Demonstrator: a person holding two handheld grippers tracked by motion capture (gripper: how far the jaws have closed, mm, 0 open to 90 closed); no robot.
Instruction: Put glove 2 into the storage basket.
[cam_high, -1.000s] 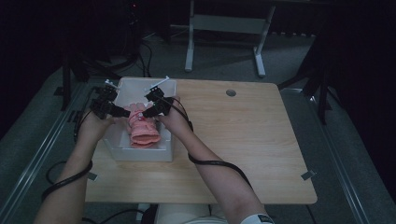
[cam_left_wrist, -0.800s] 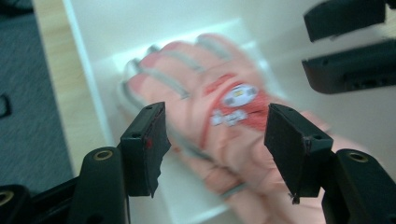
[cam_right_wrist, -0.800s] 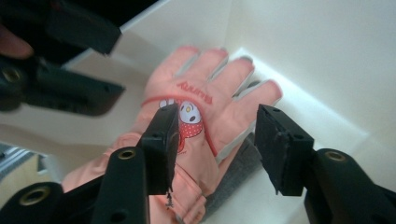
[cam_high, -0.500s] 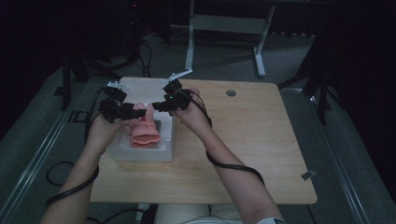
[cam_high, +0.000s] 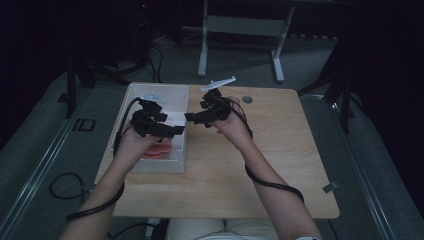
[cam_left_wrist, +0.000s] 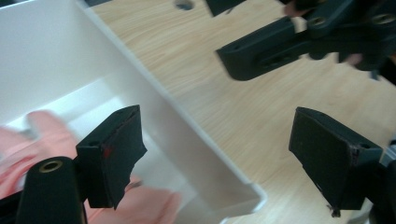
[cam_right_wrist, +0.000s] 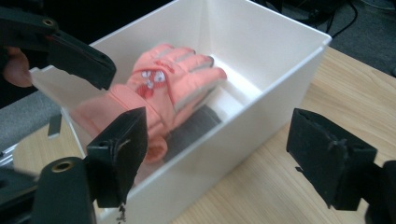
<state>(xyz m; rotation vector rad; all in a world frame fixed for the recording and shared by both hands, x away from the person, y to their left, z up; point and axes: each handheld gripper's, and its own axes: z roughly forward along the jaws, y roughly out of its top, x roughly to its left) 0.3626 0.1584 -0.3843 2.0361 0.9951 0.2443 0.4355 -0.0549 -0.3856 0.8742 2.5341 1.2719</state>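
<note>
Both claws hang released and empty: the left claw has lifted off the pink glove, now lying below it in the white box; the right claw has withdrawn over the counter. The placing looks finished.

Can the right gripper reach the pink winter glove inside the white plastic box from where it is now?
Probably yes. The right gripper is open, beside the white plastic box, whose top is open; the pink winter glove lies uncovered. It must lift over the near wall first.
</note>
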